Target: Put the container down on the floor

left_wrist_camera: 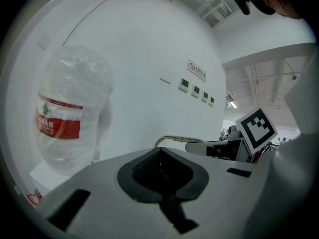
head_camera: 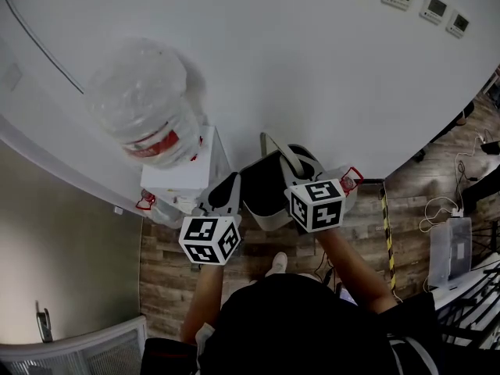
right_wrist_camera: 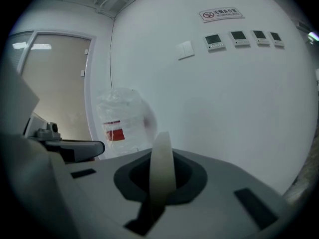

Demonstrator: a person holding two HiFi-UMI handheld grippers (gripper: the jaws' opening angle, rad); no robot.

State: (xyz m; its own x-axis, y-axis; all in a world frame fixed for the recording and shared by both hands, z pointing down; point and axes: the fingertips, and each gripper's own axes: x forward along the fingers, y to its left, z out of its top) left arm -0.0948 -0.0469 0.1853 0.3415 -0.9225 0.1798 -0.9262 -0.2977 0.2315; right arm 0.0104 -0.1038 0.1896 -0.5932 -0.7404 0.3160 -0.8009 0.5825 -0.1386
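- Container [head_camera: 264, 214], a pale bin with a dark inside and a pale strap handle [head_camera: 287, 156], hangs in the air in front of the person. It sits between the two grippers and well above the wooden floor [head_camera: 406, 209].
- It is just beside the white dispenser [head_camera: 181, 180], which carries the big water bottle [head_camera: 147, 104]. A white wall stands behind both.
- Right gripper [head_camera: 300, 167] has its jaws pressed together on the handle. In the right gripper view the pale strap rises straight out from between them.
- Left gripper [head_camera: 227, 191] has its jaws closed too. Dark, mesh-textured material fills the gap in the left gripper view. In the head view its tip sits at the container's left rim, so it appears to be pinching that rim.
- Judged step: the container is being carried in a two-handed hold. The set-down has not happened yet, as its base is clear of the floor.
- The next move calls for both hands to sink together at the same pace. That keeps the bin level and stops it swinging on the strap.
- The spot should be a bare patch of floor, clear of the dispenser and of the person's shoe [head_camera: 276, 264].
- Only once the base rests flat should the jaws let go.
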